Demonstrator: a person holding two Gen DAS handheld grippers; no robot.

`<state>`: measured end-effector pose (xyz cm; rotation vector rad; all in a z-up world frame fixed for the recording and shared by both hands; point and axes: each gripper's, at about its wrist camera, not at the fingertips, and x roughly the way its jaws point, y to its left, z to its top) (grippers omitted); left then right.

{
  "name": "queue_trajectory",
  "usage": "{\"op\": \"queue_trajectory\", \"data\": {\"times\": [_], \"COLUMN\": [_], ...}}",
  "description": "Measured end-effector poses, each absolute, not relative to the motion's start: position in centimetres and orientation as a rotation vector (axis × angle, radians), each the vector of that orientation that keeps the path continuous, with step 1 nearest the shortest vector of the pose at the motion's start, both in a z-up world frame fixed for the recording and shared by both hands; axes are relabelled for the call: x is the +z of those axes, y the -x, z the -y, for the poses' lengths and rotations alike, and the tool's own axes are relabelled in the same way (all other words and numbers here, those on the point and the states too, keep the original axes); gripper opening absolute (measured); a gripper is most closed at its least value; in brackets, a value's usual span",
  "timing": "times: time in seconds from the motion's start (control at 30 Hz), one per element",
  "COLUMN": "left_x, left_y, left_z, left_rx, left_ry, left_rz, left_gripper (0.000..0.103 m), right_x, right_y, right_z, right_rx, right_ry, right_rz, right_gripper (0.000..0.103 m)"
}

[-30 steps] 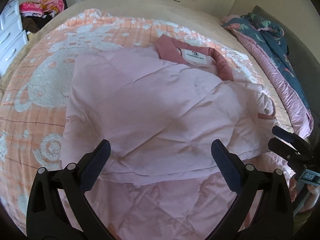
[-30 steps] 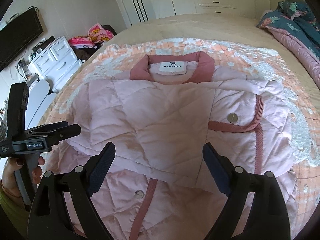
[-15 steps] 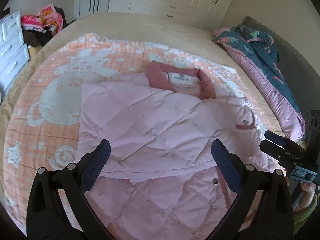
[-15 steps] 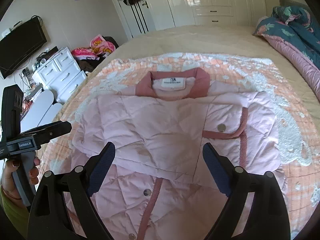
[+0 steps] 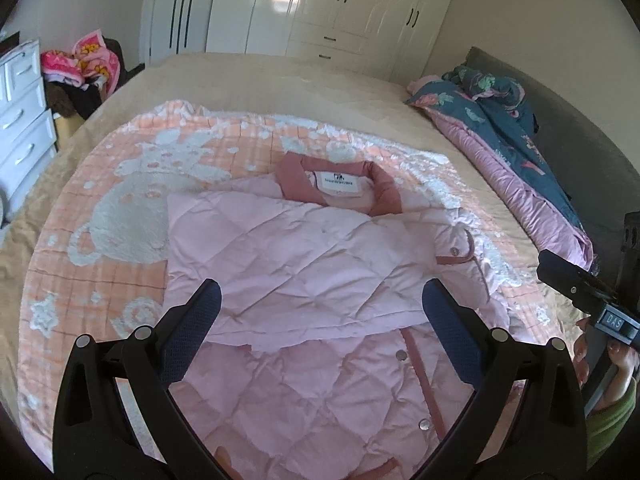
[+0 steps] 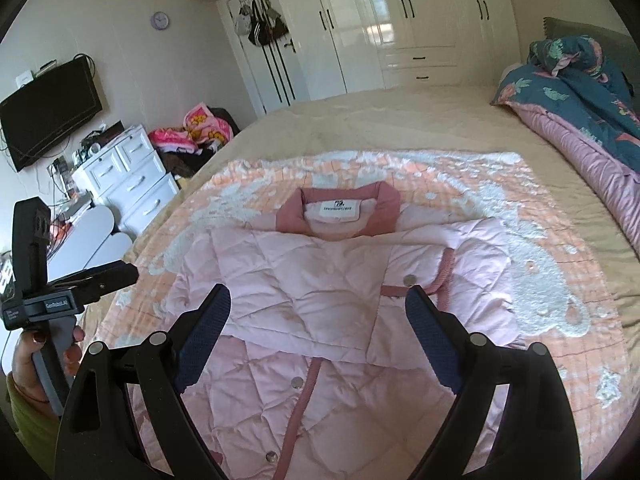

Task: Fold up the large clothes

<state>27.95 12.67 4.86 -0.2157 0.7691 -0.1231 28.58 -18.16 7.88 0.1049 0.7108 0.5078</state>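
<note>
A pale pink quilted jacket (image 5: 312, 264) with a dusty-rose collar (image 5: 340, 182) lies front up on the bed, both sleeves folded across its chest. It also shows in the right wrist view (image 6: 320, 292). My left gripper (image 5: 320, 308) is open and empty, held above the jacket's lower half. My right gripper (image 6: 318, 316) is open and empty, also above the lower half. Each gripper shows in the other's view, the right one at the right edge (image 5: 580, 292), the left one at the left edge (image 6: 80, 292).
The jacket rests on an orange and white blanket (image 5: 120, 208) over a beige bed (image 6: 380, 120). A blue and pink quilt (image 5: 516, 152) lies along the right side. White drawers (image 6: 124, 184) and a clothes pile (image 6: 196, 128) stand left; wardrobes behind.
Both grippers have pulled back and up from the jacket, so more of the bed and room shows. Both stay open and empty. The jacket has not moved.
</note>
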Motion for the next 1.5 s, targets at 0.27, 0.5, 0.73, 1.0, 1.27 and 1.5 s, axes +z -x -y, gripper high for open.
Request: {"op": "queue_trajectory", "data": {"times": [0.27,0.5,0.73,1.0,1.27,1.5], "left_x": [6.6,7.4,7.3,5.1,4.6,4.3], "left_y": [-25.2,-23.3,-21.4,-19.0,-16.2,-14.1], "left_z": [-13.5,-13.0,-11.7,-10.3,-8.7,-7.7], "left_rx": [-0.121,-0.133,-0.149,-0.183,-0.180,-0.169], "left_ry": [0.220,0.211,0.206,0.231,0.221,0.207], "left_rz": [-0.717,-0.690,-0.674,-0.706,-0.708,-0.712], "left_gripper": [0.095,0.095,0.095,0.095,0.095,0.095], "right_x": [8.8,8.9,9.1,8.9,9.4,9.5], "right_y": [-26.3,-24.7,-22.7,-20.3,-18.0,-15.9], "right_z": [19.9,20.8,22.0,23.7,24.6,25.2], "right_rx": [0.496,0.484,0.465,0.458,0.464,0.473], "right_ry": [-0.121,-0.130,-0.117,-0.114,-0.097,-0.088], "right_rz": [-0.682,-0.669,-0.645,-0.647,-0.638,-0.636], "right_gripper": [0.088,0.088,0.088,0.088,0.089,0.089]}}
